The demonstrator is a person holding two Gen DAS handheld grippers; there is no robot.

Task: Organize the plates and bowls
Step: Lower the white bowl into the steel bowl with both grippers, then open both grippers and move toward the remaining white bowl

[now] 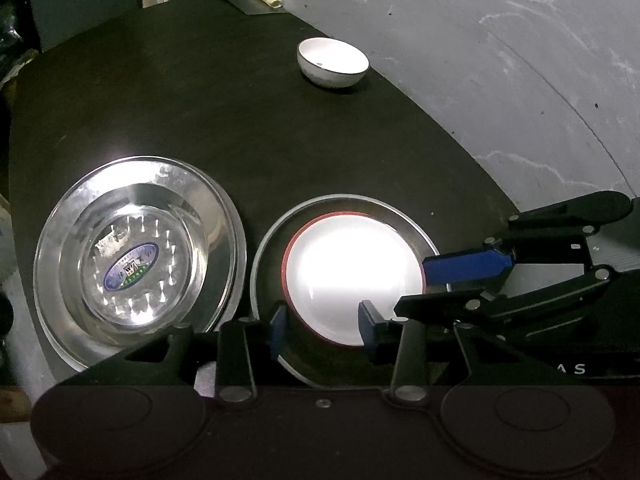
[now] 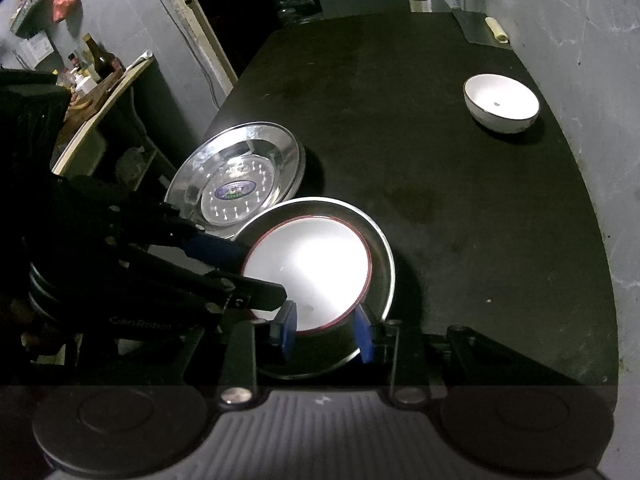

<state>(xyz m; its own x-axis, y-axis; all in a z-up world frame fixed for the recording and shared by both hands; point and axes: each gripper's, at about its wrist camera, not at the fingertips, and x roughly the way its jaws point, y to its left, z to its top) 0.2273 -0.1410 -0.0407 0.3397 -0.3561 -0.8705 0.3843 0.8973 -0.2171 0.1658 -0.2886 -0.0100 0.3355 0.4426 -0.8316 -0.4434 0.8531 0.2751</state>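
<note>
1. Left wrist view: left gripper [image 1: 322,328] straddles the red-rimmed bowl [image 1: 352,276], pads loose beside it; right gripper [image 1: 436,280] reaches in from the side.
2. The bowl sits in a steel plate [image 1: 408,224], beside a steel bowl [image 1: 132,264] on the black table [image 1: 200,120].
3. Right wrist view alone shows a cluttered side table [image 2: 104,92]; the right gripper's [image 2: 326,330] pads flank the bowl's rim, contact unclear in glare.
4. White bowl [image 2: 502,102] stands well apart.

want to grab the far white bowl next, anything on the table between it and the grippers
Nothing visible does: the dark tabletop between the red-rimmed bowl, where both grippers sit, and the white bowl shows bare. The steel bowl lies aside.
</note>
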